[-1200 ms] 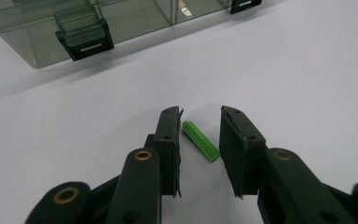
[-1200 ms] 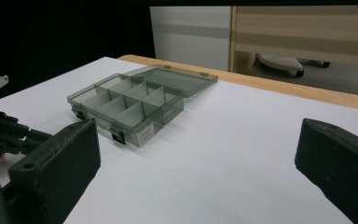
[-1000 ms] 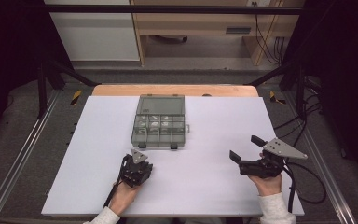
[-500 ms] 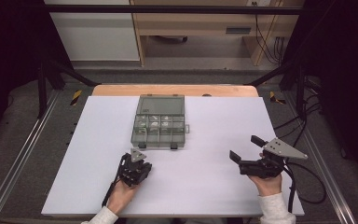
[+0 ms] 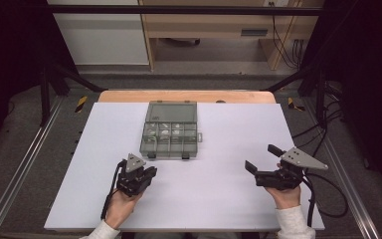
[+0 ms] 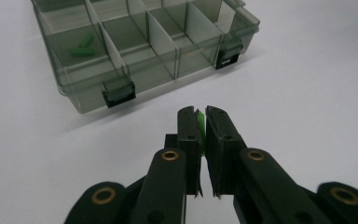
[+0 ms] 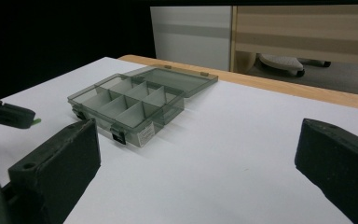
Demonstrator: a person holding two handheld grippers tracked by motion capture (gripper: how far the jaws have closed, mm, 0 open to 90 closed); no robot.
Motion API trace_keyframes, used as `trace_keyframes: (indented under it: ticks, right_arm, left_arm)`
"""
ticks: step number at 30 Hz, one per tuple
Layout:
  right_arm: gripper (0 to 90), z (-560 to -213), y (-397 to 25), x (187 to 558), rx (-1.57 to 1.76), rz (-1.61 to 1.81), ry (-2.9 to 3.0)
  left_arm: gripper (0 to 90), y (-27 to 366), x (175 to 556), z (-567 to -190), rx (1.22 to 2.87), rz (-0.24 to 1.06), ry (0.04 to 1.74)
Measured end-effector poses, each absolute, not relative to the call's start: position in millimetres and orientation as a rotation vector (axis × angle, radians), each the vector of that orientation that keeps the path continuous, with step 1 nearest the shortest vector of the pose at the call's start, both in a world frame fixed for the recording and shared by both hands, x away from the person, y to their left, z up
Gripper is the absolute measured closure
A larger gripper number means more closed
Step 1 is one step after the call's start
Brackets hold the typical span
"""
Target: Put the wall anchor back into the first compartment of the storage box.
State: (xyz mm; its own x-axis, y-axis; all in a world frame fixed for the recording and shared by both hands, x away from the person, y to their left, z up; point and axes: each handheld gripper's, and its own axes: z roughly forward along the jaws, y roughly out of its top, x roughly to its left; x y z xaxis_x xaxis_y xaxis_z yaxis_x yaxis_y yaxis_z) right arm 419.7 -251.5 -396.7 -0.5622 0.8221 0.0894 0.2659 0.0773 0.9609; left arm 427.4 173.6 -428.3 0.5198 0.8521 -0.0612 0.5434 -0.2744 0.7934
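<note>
Working over the white table (image 5: 219, 199), we have a box (image 5: 170, 135) lying at its middle toward the far side, lid flat open behind it and both latches on the near wall. In the left gripper view, dividers split the box into compartments, and two small green pieces (image 6: 83, 45) lie in the near left one.

Our left hand (image 5: 119, 208) comes in from the near edge, left of centre, forearm pointing roughly away from us. It holds the left gripper (image 6: 200, 116) low over the table, just near of the box's near left corner and apart from it. Its jaws are pressed almost together, pinching a thin green piece (image 6: 199, 122) whose edge shows in the narrow slit between them.

Our right hand (image 5: 284, 195) rests near the right side of the table, well apart from the box. The right gripper (image 5: 259, 162) points left and slightly away, jaws spread wide with nothing between them. From the right gripper view, the box sits to the far left across bare table.
</note>
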Motion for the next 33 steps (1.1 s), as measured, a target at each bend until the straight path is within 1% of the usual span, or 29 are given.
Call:
trace_keyframes:
  ticks: [6, 15, 21, 33]
  right_arm:
    - [0.4, -397.1, -251.8, 420.2, 1.074, 1.504, 1.873]
    - [0.4, -396.9, -252.2, 420.0, 1.077, 1.502, 1.874]
    - [0.4, -397.4, -251.9, 420.6, 1.074, 1.501, 1.873]
    - [0.4, -397.5, -252.3, 420.6, 1.077, 1.499, 1.875]
  left_arm:
    - [83.8, 179.9, 429.2, -409.2, 1.917, 0.519, 1.114]
    - [83.8, 191.1, 441.5, -381.6, 1.866, 0.571, 1.09]
    - [83.8, 194.2, 455.9, -371.7, 1.858, 0.589, 1.08]
    - [83.8, 193.1, 488.1, -363.8, 1.83, 0.6, 1.082]
